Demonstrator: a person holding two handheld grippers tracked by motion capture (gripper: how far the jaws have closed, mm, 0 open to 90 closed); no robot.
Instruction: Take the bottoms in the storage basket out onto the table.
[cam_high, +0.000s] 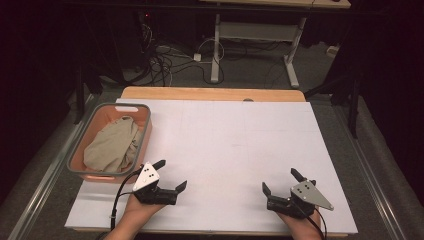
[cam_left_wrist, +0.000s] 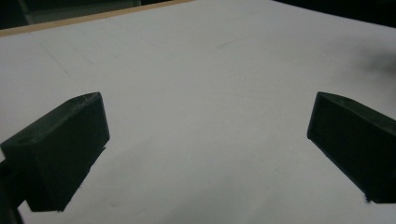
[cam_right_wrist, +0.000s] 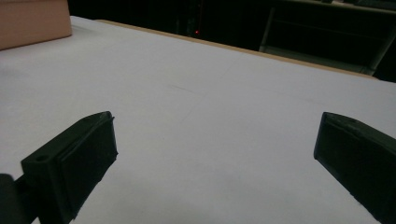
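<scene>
Basket (cam_high: 80, 152) with cloth (cam_high: 112, 145), table's (cam_high: 235, 140) left edge.

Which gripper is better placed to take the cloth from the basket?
Probably the left gripper: it sits open beside the basket holding the beige cloth. The right gripper, also open, is across the table.

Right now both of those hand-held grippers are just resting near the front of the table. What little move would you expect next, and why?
Probably the left hand-held gripper reaches up and left toward the beige cloth crumpled in the orange basket. Its jaws stand wide open with nothing between them, it is the closer of the two, and the white table bears nothing else to handle. The right hand-held gripper is also open and empty.
</scene>
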